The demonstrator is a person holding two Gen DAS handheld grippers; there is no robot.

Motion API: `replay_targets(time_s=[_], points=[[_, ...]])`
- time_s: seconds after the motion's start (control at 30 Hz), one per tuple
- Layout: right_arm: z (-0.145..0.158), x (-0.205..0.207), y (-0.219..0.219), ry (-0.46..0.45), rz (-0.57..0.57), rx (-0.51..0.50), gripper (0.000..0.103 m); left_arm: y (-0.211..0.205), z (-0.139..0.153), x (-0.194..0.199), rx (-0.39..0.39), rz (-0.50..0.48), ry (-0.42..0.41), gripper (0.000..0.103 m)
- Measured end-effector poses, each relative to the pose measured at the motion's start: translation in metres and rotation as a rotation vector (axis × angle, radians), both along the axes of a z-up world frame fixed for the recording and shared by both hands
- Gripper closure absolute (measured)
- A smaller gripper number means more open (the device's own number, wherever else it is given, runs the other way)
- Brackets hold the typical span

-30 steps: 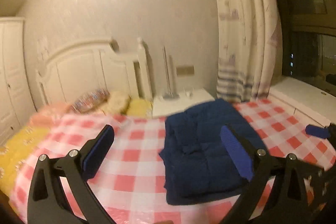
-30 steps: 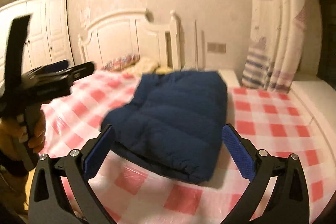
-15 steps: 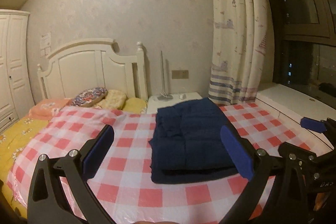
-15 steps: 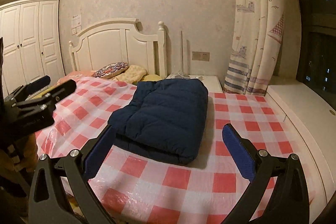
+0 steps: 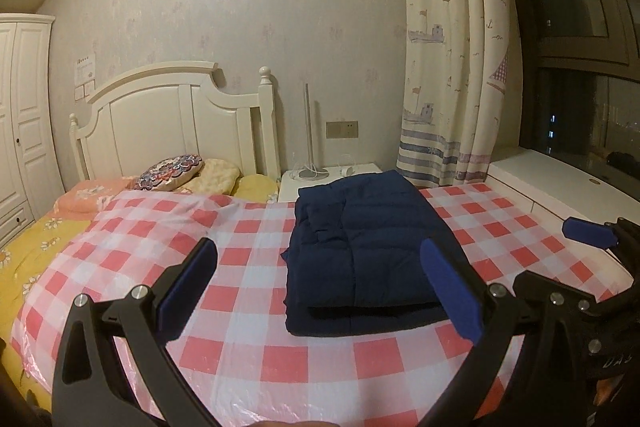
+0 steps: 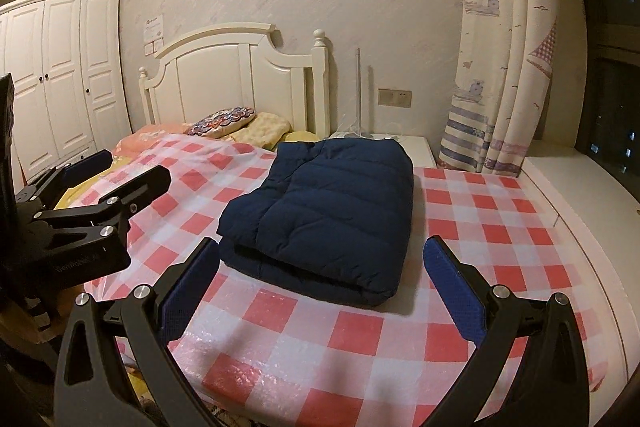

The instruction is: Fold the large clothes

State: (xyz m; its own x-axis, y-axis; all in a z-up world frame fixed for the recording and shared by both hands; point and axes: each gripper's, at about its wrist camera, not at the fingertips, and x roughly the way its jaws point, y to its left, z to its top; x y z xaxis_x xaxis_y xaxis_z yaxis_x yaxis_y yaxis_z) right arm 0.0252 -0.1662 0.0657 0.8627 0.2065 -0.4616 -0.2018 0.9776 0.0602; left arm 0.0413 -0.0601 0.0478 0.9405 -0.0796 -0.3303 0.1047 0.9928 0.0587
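A navy puffer jacket point(image 5: 360, 247) lies folded into a thick rectangle on the red-and-white checked sheet point(image 5: 248, 267), toward the bed's right half. My left gripper point(image 5: 318, 255) hangs open short of the jacket's near edge, nothing between its blue pads. From the right wrist view the same jacket point(image 6: 332, 207) sits just beyond my right gripper point(image 6: 322, 251), also open and empty. The left gripper point(image 6: 132, 167) shows at that view's left edge, held by a hand. At the far right of the left wrist view, the right gripper point(image 5: 560, 259) appears over the bed's edge.
A white headboard point(image 5: 176, 123) and pillows point(image 5: 172, 173) stand at the bed's far end, a white nightstand point(image 5: 332, 175) beside them. A patterned curtain point(image 5: 452, 67) and a window ledge point(image 5: 560, 183) run along the right. A white wardrobe point(image 6: 60, 75) stands on the left.
Both grippers have drawn back from the jacket toward the foot of the bed, so it looks smaller. The jacket itself stays folded in place. Both stay open.
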Motion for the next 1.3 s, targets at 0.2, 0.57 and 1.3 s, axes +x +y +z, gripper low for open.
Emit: replay_targets(time_s=[0.2,0.57,1.3], points=[[-0.0036,0.0024,0.0034,0.015,0.010,-0.002,0.005,0.0008,-0.0021,-0.0006,-0.001,0.001,0.005,0.002],[-0.0042,0.0028,0.0049,0.017,0.011,-0.001,0.005,0.0051,-0.0048,0.0008,-0.003,0.016,0.012,0.002],[-0.0032,0.0023,0.0094,0.018,0.009,0.004,0.005,0.0038,-0.0069,-0.0006,0.013,0.012,0.007,0.002]])
